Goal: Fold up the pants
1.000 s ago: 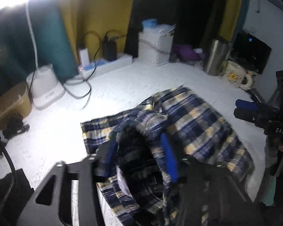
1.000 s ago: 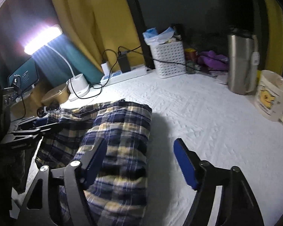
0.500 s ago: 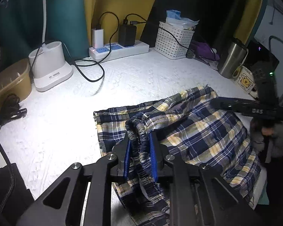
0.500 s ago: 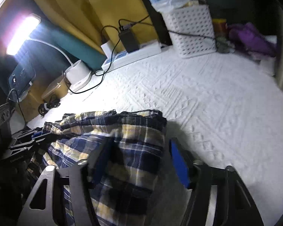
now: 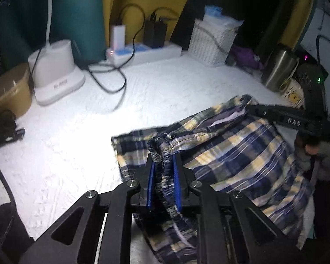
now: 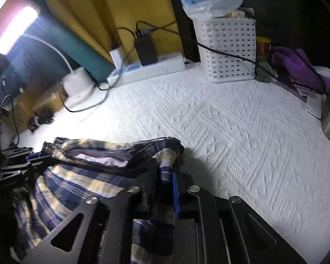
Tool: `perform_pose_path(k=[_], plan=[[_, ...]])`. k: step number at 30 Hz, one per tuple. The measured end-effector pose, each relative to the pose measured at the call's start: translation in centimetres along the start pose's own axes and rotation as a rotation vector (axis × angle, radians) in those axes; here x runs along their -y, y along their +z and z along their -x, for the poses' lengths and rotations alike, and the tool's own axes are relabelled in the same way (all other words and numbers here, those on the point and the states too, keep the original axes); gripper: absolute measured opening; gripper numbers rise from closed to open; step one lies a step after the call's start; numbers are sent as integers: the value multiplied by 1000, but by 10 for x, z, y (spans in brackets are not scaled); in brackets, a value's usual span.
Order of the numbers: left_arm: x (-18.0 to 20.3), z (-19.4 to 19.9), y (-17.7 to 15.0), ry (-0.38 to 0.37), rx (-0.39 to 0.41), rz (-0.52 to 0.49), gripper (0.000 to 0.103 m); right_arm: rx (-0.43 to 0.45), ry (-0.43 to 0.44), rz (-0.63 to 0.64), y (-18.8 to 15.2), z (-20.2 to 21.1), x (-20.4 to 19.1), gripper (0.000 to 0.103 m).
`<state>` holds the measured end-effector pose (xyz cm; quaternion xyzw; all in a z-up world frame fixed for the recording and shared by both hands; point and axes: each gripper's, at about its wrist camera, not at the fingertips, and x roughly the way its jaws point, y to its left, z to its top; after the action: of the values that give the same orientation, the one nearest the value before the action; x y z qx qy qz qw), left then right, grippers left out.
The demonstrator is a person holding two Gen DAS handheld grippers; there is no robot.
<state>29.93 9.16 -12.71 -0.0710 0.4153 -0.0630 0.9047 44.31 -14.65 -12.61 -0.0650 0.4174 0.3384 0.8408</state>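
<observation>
Left hand-held gripper (image 5: 164, 171): black frame, triangular cutouts, silver screws, blue pads.
Right hand-held gripper (image 6: 165, 176): same black frame, silver screws, blue pads; white "DAS" lettering on its side, green and pink lights behind.
Sleeve (image 5: 327, 160): grey.

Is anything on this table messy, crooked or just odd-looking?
Only the plaid pants look untidy: they lie bunched near the front edge of the white table cover, not yet folded flat, with pale lining showing. A black cable loops loosely beside the lamp base. Nothing looks spilled or broken.
</observation>
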Motion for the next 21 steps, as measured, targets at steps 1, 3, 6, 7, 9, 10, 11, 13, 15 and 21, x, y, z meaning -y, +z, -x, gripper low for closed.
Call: perform_pose_path(k=[1,3,6,7,9,10,11,13,15,21], plan=[[-1,0,-2,-1,3,3,14,-4,-31,11,0,-1,1,27],[-1,1,-4,0,10,1,15,1,-94,10,-1,0,5,54],[-1,3,-6,6,13,2,16,1,-113,10,-2,5,12,57],[-1,4,-6,10,12,0,17,3,-125,13,-2,8,12,57],[-2,6,-3,13,9,15,19,16,-175,14,-4,17,15,57],[-4,9,-2,11,9,24,19,27,-214,9,-4,23,18,57],[-6,12,-1,8,14,32,19,35,-235,-6,-5,29,23,57],[-6,22,1,12,14,42,24,50,-221,-36,-8,42,29,57],[-5,34,2,30,29,55,39,65,-195,-35,-12,58,28,57],[-1,70,-1,52,103,94,58,66,-106,19,-31,79,-5,57]])
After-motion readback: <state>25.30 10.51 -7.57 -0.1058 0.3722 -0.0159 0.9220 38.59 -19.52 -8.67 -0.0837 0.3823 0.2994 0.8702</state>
